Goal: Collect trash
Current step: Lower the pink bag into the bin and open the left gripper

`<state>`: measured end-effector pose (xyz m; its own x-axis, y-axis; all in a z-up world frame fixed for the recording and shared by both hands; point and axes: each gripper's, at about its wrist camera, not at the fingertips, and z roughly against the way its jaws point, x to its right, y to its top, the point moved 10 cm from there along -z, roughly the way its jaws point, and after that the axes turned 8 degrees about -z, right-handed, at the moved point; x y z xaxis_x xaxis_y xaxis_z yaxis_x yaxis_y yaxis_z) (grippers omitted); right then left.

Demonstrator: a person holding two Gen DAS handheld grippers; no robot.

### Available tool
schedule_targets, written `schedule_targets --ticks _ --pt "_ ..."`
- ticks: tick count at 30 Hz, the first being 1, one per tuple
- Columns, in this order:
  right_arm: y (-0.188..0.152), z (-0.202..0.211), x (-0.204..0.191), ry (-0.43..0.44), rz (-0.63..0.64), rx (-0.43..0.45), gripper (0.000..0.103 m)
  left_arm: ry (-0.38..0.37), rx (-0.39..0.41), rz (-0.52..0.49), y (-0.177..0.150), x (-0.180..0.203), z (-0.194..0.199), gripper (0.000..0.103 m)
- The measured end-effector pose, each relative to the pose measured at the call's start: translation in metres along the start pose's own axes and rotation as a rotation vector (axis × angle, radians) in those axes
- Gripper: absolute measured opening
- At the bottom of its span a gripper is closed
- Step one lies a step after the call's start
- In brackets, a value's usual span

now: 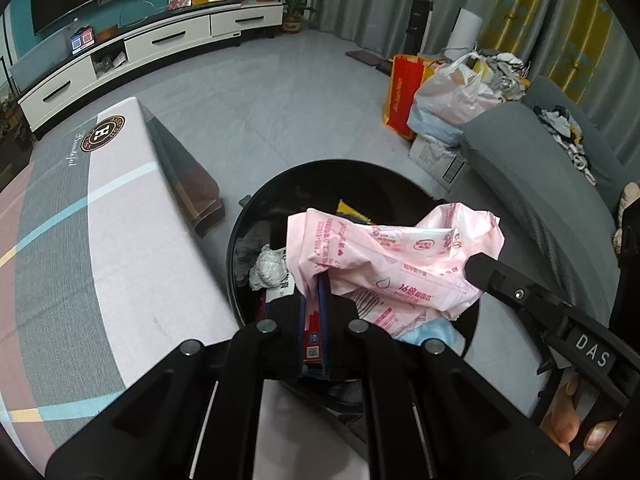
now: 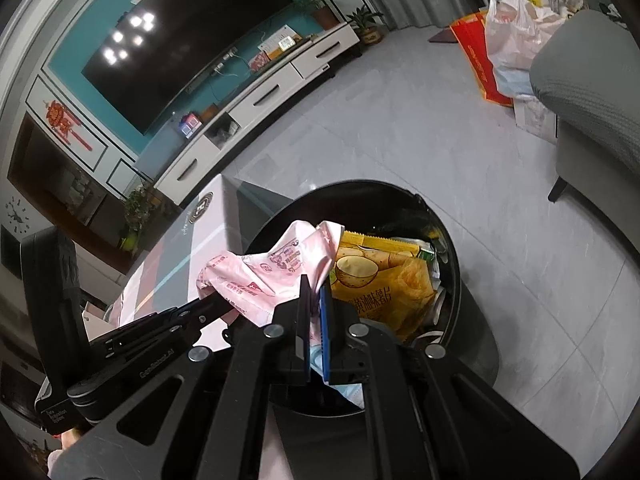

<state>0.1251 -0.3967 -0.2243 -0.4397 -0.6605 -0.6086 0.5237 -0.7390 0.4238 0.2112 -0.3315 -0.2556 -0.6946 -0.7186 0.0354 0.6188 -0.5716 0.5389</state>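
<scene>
A crumpled pink wrapper (image 1: 394, 258) with red print hangs over the open mouth of a round black bin (image 1: 240, 236), filling the lower middle of the left wrist view. It is pinched at two edges and stretched between them. Inside the bin, at the centre right of the right wrist view, lies a yellow chip bag (image 2: 376, 284). A balled white tissue (image 1: 267, 268) sits at the bin's left side, with a bit of light blue plastic (image 1: 434, 330) under the wrapper.

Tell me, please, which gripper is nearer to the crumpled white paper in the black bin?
Left. The left gripper, shut on the pink wrapper, hangs just beside the crumpled white paper in the bin. The right gripper grips the wrapper's far side, across the bin.
</scene>
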Motion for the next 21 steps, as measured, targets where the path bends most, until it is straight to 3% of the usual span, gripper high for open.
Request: schedule_targets --ticks 21 --pt "-0.005 -0.019 0.009 -0.021 -0.036 -0.067 0.005 0.081 -0.08 -0.04 -0.003 0.001 -0.02 0.009"
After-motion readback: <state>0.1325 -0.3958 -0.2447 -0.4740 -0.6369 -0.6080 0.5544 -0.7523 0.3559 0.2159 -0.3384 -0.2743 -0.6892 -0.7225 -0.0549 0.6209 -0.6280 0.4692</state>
